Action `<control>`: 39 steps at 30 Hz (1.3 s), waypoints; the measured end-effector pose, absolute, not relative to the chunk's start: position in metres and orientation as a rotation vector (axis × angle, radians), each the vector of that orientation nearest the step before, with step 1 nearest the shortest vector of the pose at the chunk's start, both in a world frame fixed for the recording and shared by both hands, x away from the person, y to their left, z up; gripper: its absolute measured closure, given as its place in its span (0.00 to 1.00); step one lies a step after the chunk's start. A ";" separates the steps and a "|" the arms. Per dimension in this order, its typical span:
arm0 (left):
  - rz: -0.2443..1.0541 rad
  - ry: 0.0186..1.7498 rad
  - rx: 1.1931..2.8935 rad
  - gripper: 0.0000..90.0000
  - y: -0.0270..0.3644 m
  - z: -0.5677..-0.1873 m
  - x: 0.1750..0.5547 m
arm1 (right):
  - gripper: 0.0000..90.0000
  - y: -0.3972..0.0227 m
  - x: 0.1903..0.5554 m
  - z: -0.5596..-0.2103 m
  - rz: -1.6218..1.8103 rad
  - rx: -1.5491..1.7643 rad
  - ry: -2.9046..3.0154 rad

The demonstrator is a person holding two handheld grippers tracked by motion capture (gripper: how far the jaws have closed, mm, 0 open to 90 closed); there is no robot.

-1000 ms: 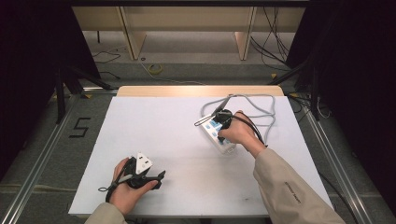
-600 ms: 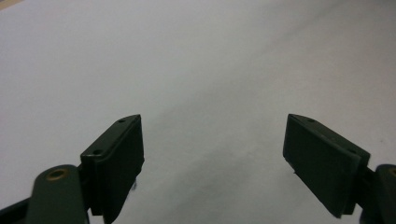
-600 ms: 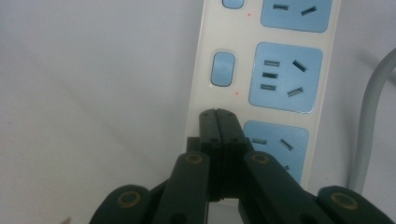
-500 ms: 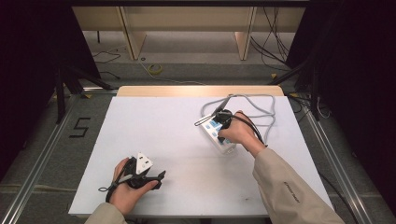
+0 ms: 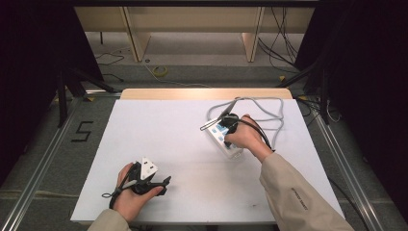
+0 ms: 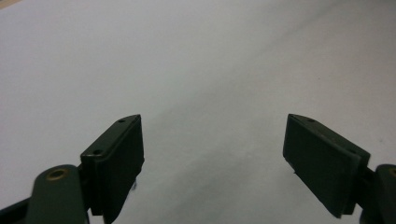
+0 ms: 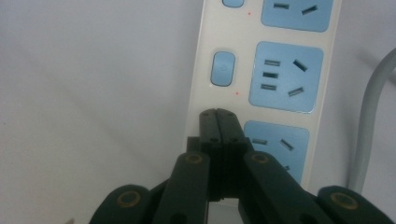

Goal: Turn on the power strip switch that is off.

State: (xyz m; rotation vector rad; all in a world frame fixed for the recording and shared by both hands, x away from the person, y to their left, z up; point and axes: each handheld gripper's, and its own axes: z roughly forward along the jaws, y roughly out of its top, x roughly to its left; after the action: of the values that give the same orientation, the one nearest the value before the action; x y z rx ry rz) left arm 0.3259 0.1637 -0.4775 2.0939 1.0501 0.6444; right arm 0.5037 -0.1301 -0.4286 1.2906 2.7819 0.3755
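High view, table: white table top (image 5: 168, 130), with both hands on it, well apart.
Power strip: white power strip (image 5: 222, 140) with blue sockets at the right of the table; its grey cord (image 5: 269, 108) loops behind it.
Left gripper: left gripper (image 6: 212, 156) low near the front edge; jaws spread wide, nothing between them, bare table beyond.
Right gripper: right gripper (image 7: 217, 114) over the strip; jaws pressed together, tips at the strip's switch side, just below a blue switch (image 7: 222, 69). Contact unclear.
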 end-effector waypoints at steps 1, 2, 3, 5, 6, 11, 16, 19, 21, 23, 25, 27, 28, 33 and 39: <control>0.644 1.050 2.093 0.22 0.164 -0.477 0.326 | 1.00 -0.130 0.504 -0.429 0.374 1.291 2.781; 0.645 1.050 2.094 0.22 0.164 -0.477 0.326 | 1.00 -0.130 0.504 -0.429 0.374 1.292 2.781; 0.644 1.050 2.094 0.22 0.163 -0.478 0.326 | 1.00 -0.130 0.504 -0.429 0.371 1.292 2.782; 0.644 1.050 2.094 0.22 0.163 -0.478 0.326 | 1.00 -0.128 0.503 -0.429 0.380 1.306 2.776; 0.644 1.050 2.094 0.22 0.163 -0.478 0.326 | 1.00 -0.128 0.503 -0.429 0.379 1.296 2.777; 0.644 1.051 2.095 0.22 0.164 -0.478 0.326 | 1.00 -0.128 0.503 -0.429 0.379 1.293 2.776; 0.644 1.050 2.093 0.22 0.164 -0.477 0.326 | 1.00 -0.128 0.503 -0.429 0.380 1.294 2.777; 0.641 1.052 2.095 0.22 0.164 -0.478 0.326 | 1.00 -0.129 0.502 -0.429 0.390 1.289 2.769; 0.640 1.052 2.097 0.22 0.165 -0.478 0.326 | 1.00 -0.130 0.502 -0.430 0.402 1.279 2.774; 0.640 1.052 2.096 0.22 0.164 -0.478 0.326 | 1.00 -0.132 0.502 -0.430 0.420 1.305 2.769; 0.640 1.053 2.095 0.22 0.164 -0.478 0.326 | 1.00 -0.133 0.502 -0.430 0.439 1.299 2.771; 0.640 1.052 2.097 0.22 0.165 -0.478 0.327 | 1.00 -0.134 0.501 -0.431 0.449 1.295 2.766; 0.640 1.052 2.097 0.22 0.165 -0.478 0.327 | 1.00 -0.134 0.500 -0.431 0.451 1.292 2.765; 0.641 1.052 2.094 0.22 0.164 -0.478 0.326 | 1.00 -0.134 0.499 -0.430 0.457 1.284 2.763; 0.638 1.054 2.096 0.22 0.165 -0.478 0.327 | 1.00 -0.135 0.496 -0.428 0.471 1.259 2.769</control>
State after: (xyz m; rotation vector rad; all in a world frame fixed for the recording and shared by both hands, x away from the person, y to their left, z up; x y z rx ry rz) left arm 0.3267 0.1647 -0.4782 2.0957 1.0541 0.6385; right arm 0.4965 -0.1346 -0.4275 1.2592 2.7690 0.4712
